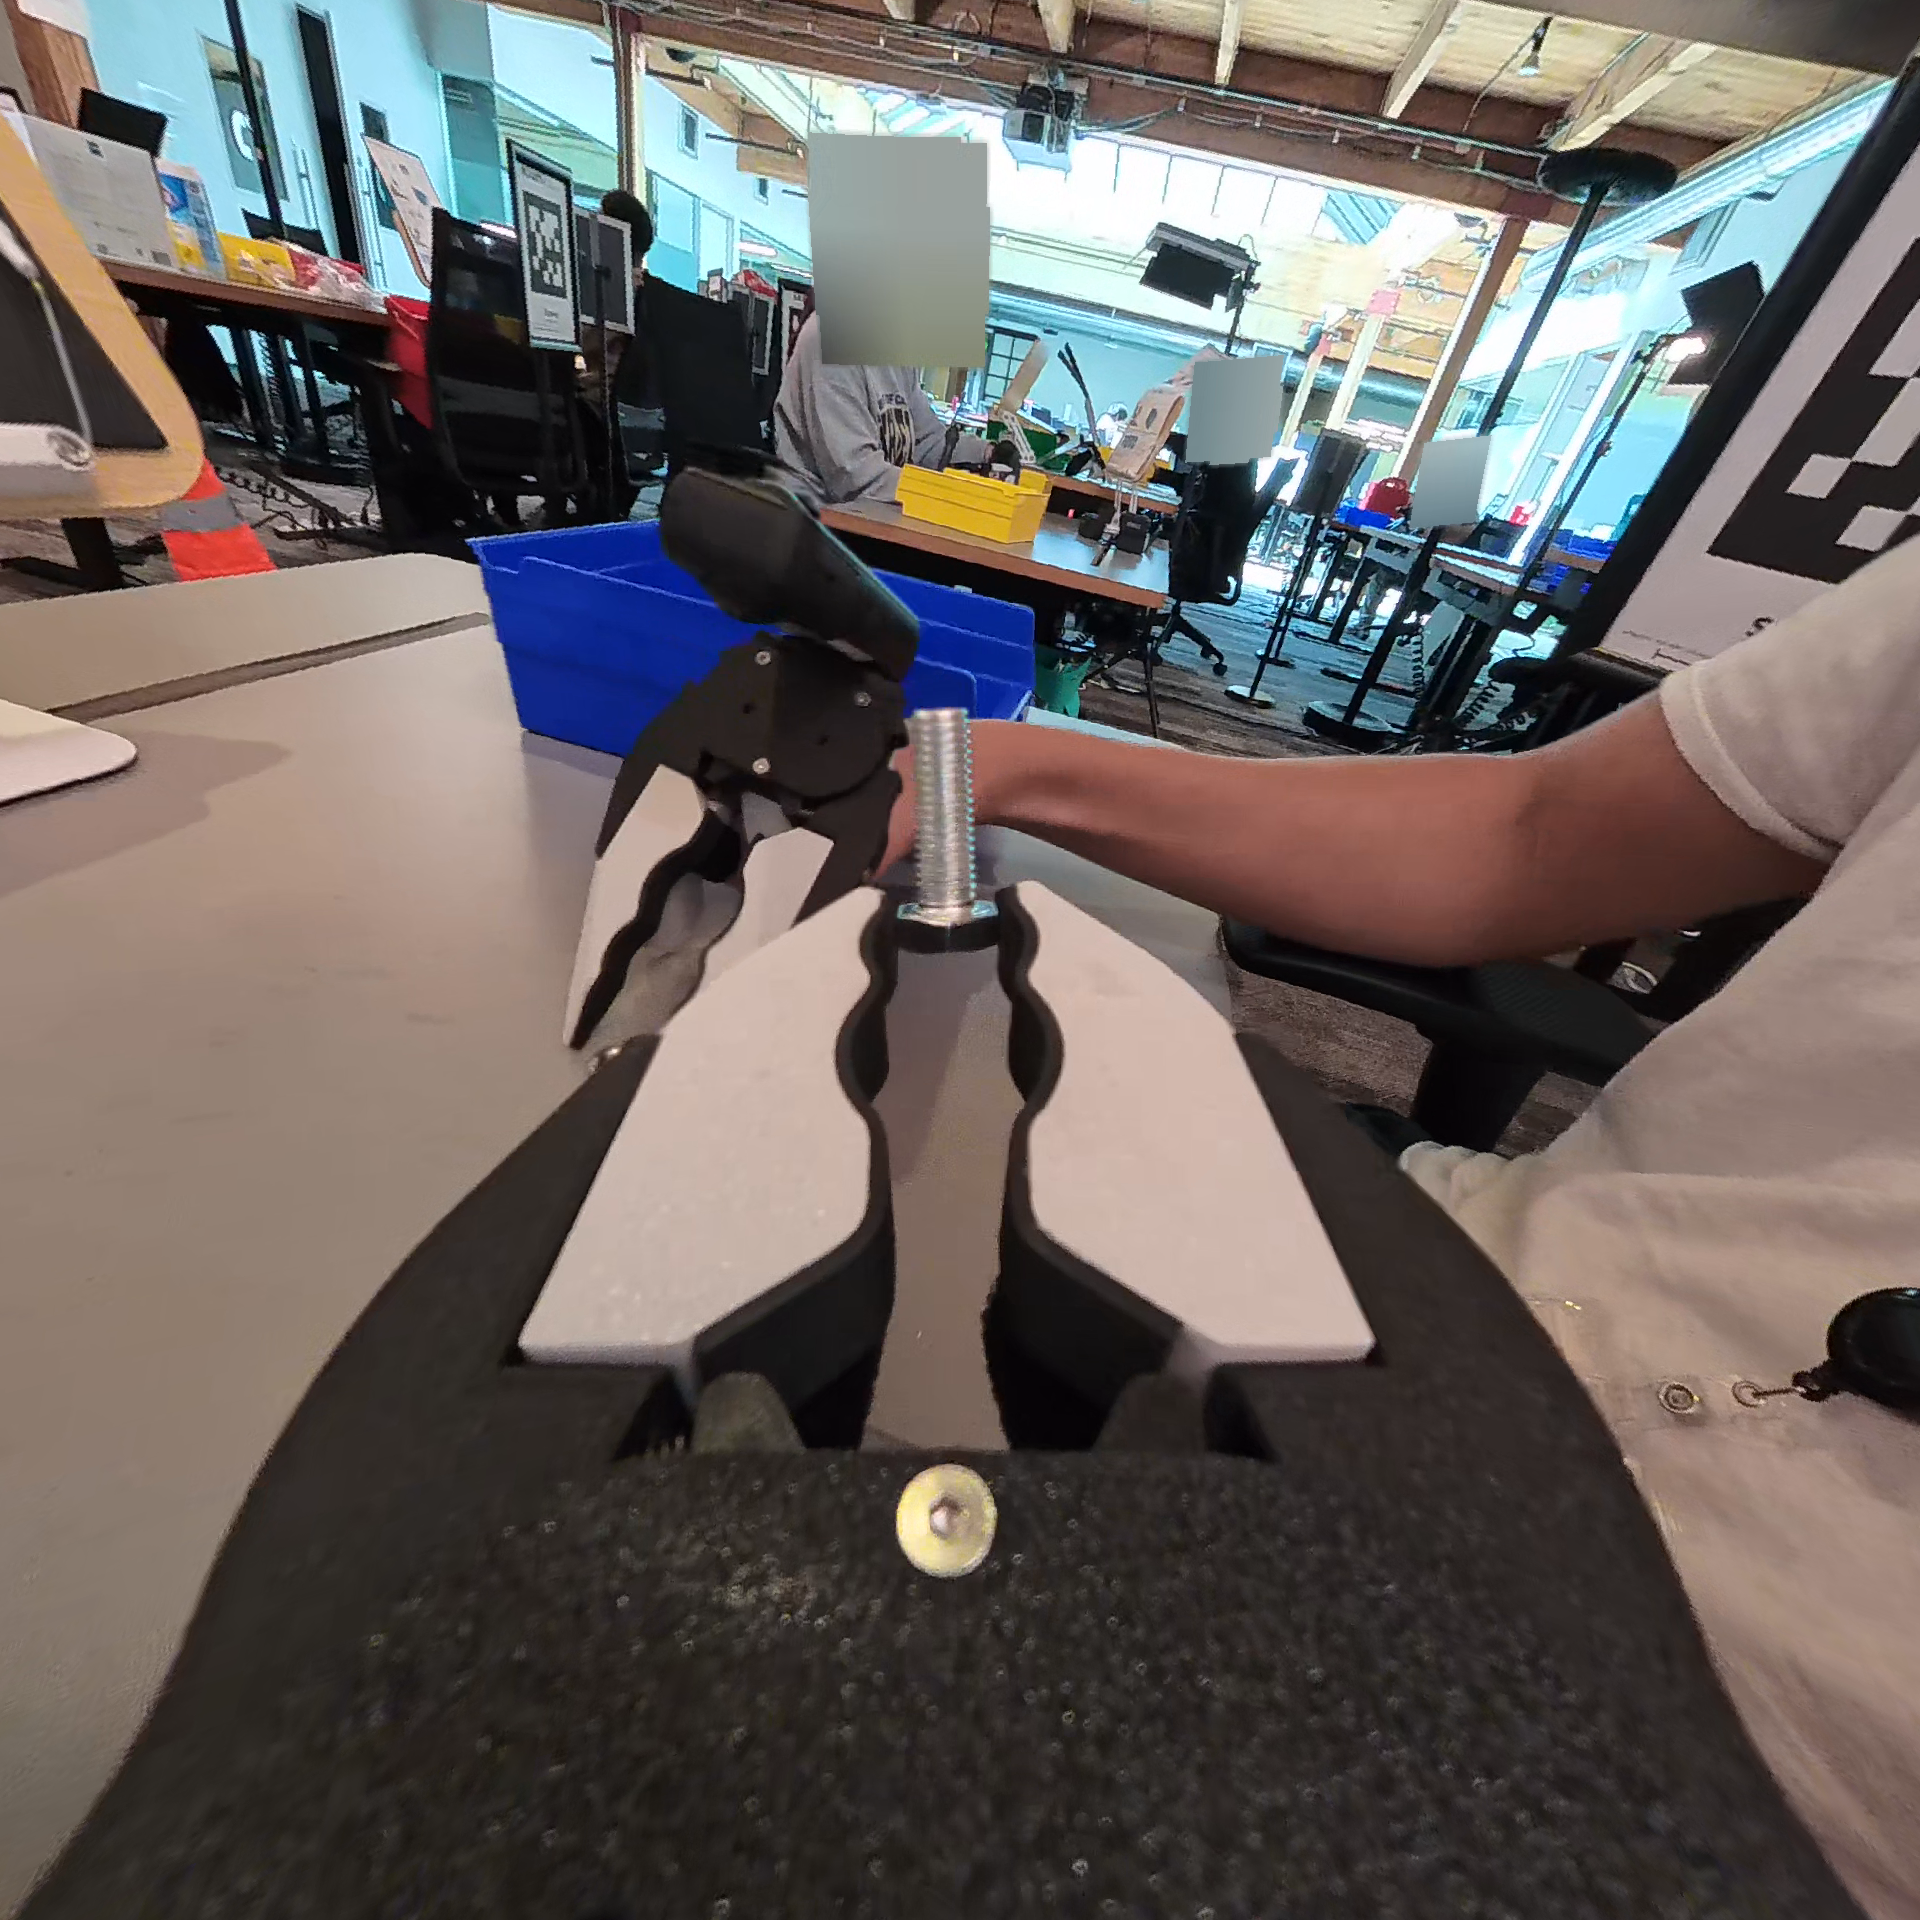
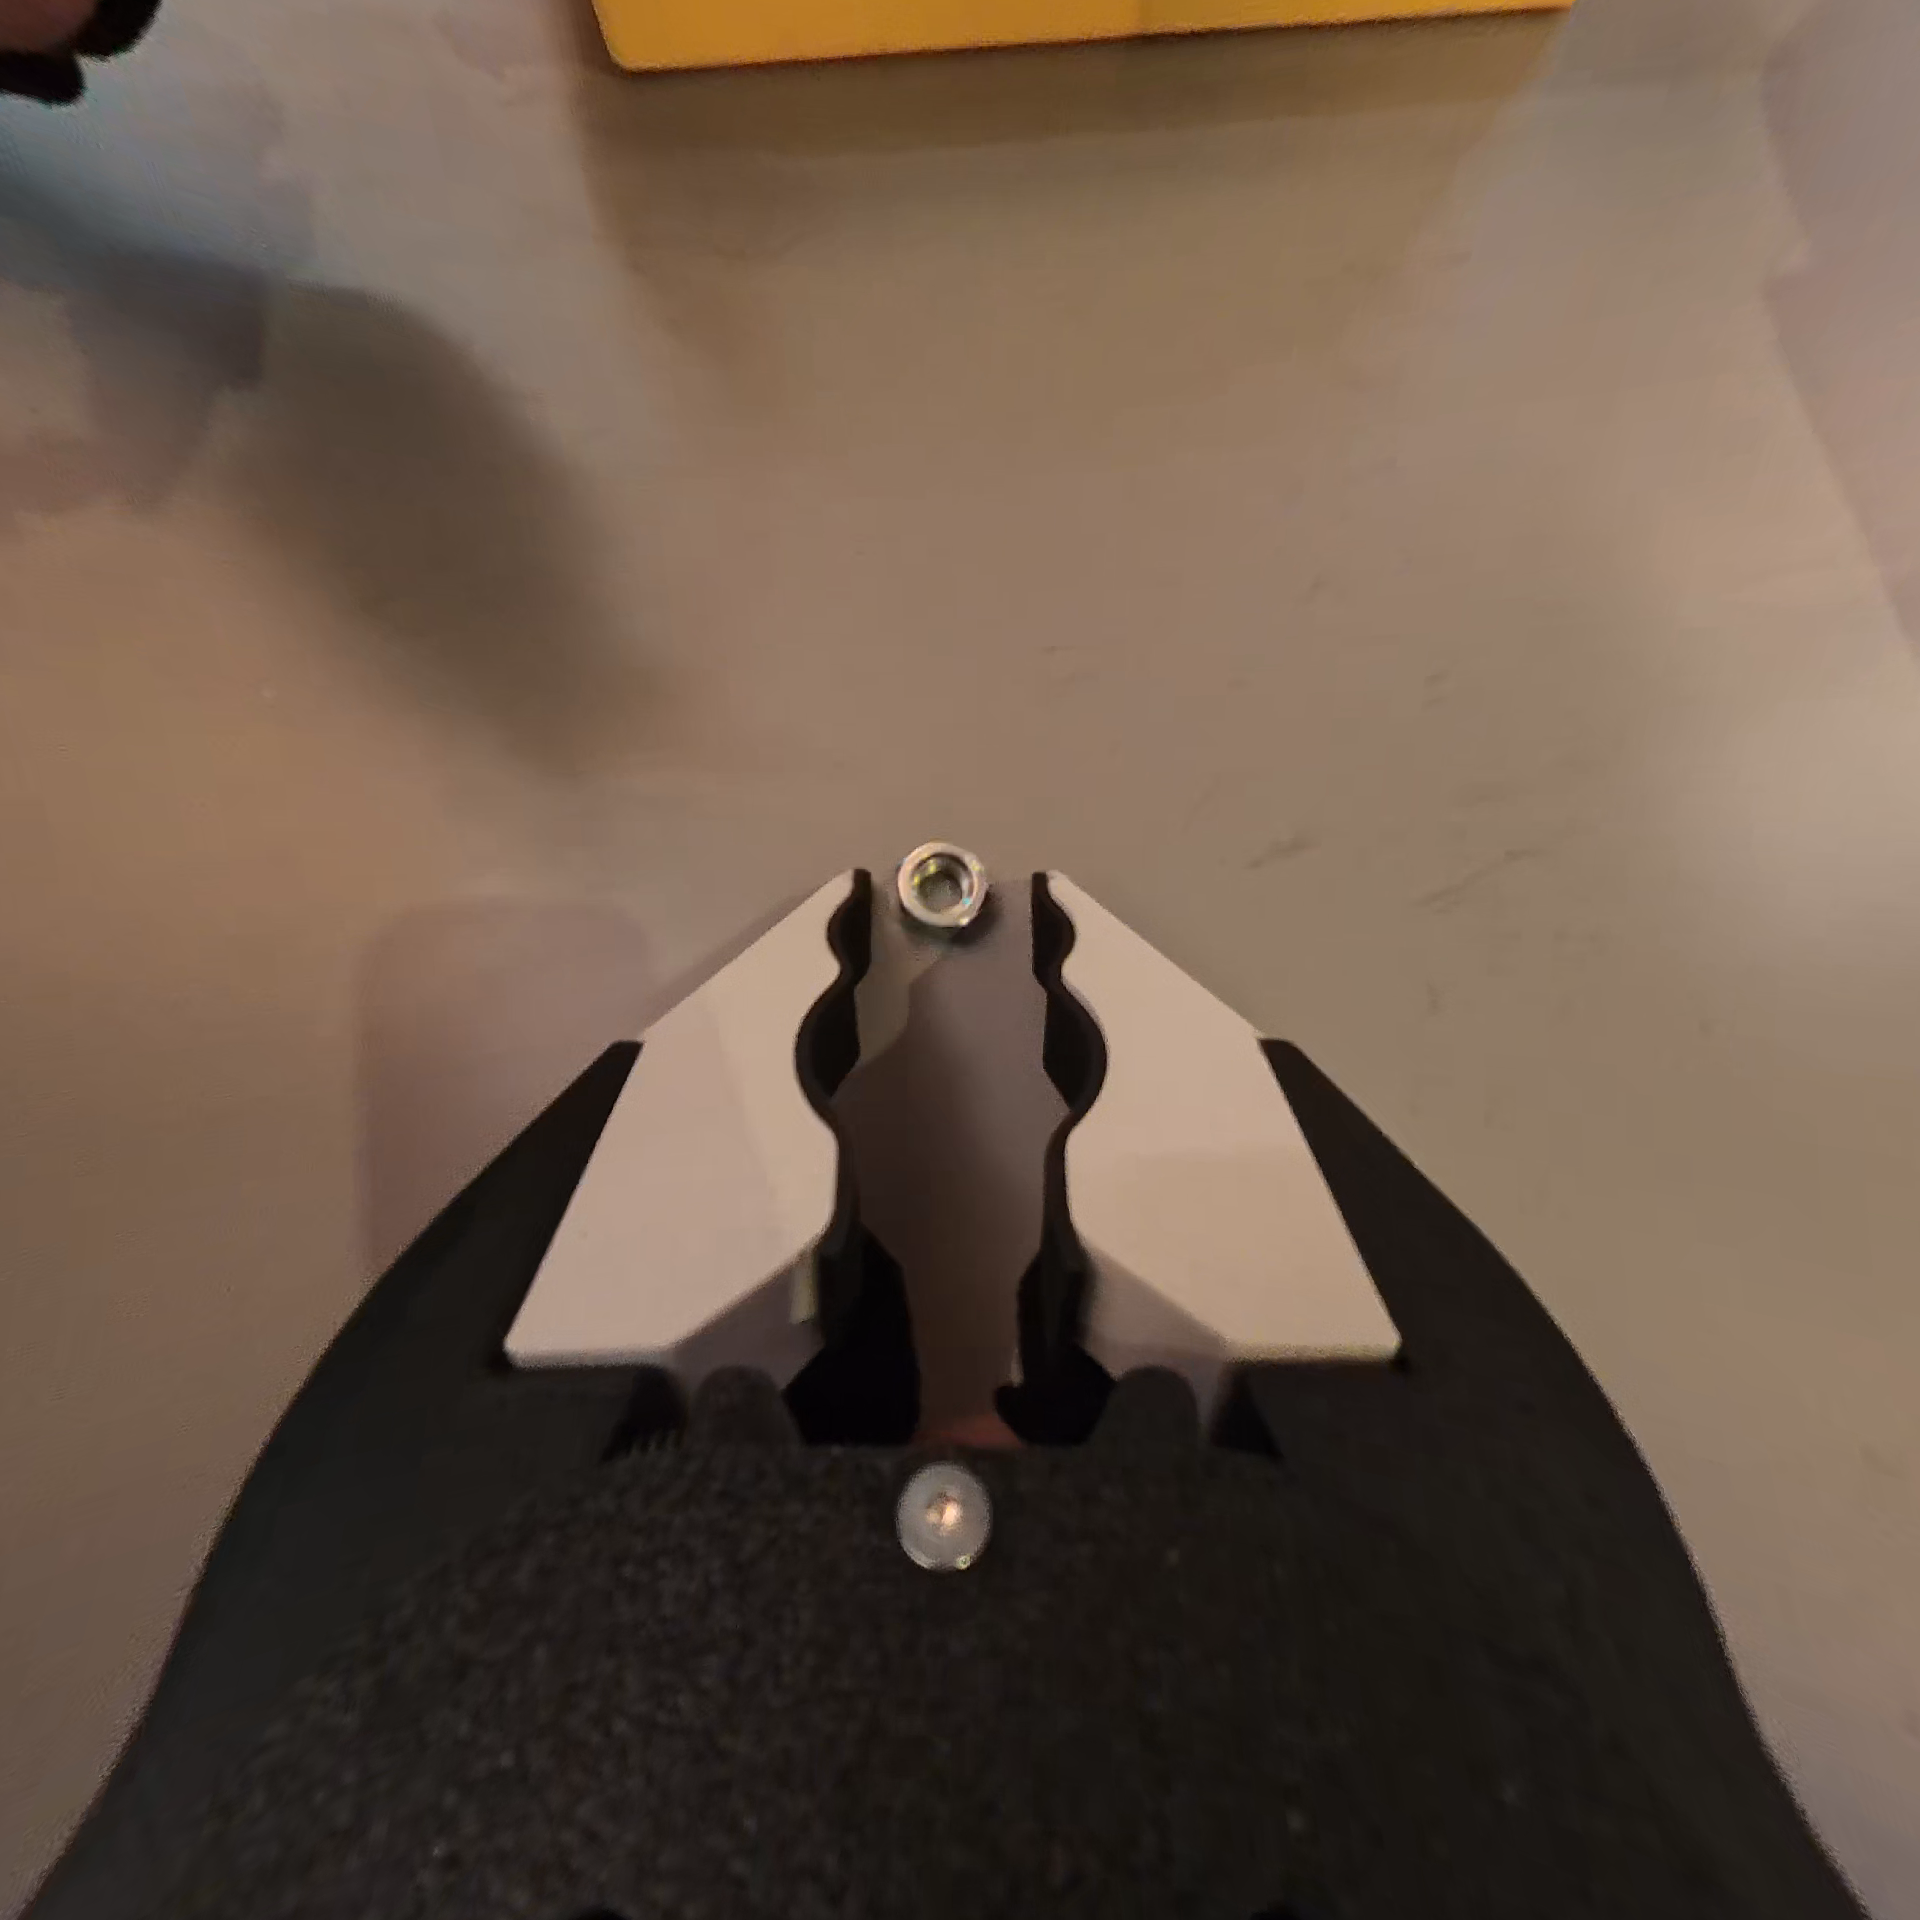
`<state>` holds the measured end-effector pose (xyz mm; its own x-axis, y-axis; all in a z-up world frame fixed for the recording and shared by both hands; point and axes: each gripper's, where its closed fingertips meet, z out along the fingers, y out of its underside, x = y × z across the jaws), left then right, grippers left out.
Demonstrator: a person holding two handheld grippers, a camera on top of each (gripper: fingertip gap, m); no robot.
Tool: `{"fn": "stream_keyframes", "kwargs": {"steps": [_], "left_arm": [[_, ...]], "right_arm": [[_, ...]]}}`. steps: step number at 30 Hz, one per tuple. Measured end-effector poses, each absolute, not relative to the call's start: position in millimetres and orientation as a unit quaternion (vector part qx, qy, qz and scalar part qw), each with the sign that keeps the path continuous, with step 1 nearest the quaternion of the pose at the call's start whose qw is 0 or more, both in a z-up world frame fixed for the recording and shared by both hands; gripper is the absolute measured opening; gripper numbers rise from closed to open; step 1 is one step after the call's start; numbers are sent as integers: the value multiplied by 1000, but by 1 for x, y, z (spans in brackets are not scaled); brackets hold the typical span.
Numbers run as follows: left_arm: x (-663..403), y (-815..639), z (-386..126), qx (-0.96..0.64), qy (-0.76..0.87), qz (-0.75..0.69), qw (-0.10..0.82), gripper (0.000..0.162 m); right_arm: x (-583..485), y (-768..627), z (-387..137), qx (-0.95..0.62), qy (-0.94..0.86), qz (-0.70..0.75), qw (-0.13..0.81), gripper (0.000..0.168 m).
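In the left wrist view my left gripper (image 1: pixel 945 920) is shut on the hex head of a silver bolt (image 1: pixel 941 800), whose threaded shaft stands upright above the fingertips. Just beyond it, my right gripper (image 1: pixel 691 966) points down at the grey table (image 1: pixel 260 987), held by a person's hand and bare arm (image 1: pixel 1351 831). In the right wrist view my right gripper (image 2: pixel 945 899) is open, close over the table (image 2: pixel 1351 520). A small silver nut (image 2: pixel 942 896) lies flat between its fingertips, with a gap on each side.
A blue bin (image 1: pixel 582 623) stands on the table behind the grippers. A yellow bin's edge (image 2: pixel 1039 31) shows at the top of the right wrist view. A white monitor foot (image 1: pixel 52 748) sits at the left. The person's torso and a black chair (image 1: pixel 1455 997) are at the right. The gap from one gripper's tips to the other's is roughly 20 centimetres.
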<state>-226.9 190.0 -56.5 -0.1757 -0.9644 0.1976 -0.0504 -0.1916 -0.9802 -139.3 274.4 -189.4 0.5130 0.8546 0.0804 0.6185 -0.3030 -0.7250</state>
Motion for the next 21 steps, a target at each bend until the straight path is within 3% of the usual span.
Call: {"fn": "stream_keyframes", "kwargs": {"steps": [2, 6, 11, 14, 21], "left_arm": [[-226, 191, -58, -509, 500, -584, 388, 18], [-225, 197, -62, -517, 499, -573, 393, 18], [-224, 205, -66, -532, 496, -555, 403, 18], [-222, 203, -68, -529, 509, -545, 405, 18], [-220, 194, -72, -518, 536, -522, 414, 18]], "right_arm": [[-145, 274, -191, -781, -471, 181, 367, 18], [-141, 273, -187, -794, -463, 178, 351, 17], [-173, 242, -78, -709, -435, 325, 450, 17], [-194, 216, -35, -671, -459, 362, 456, 17], [-222, 202, -35, -674, -493, 357, 419, 17]]}}
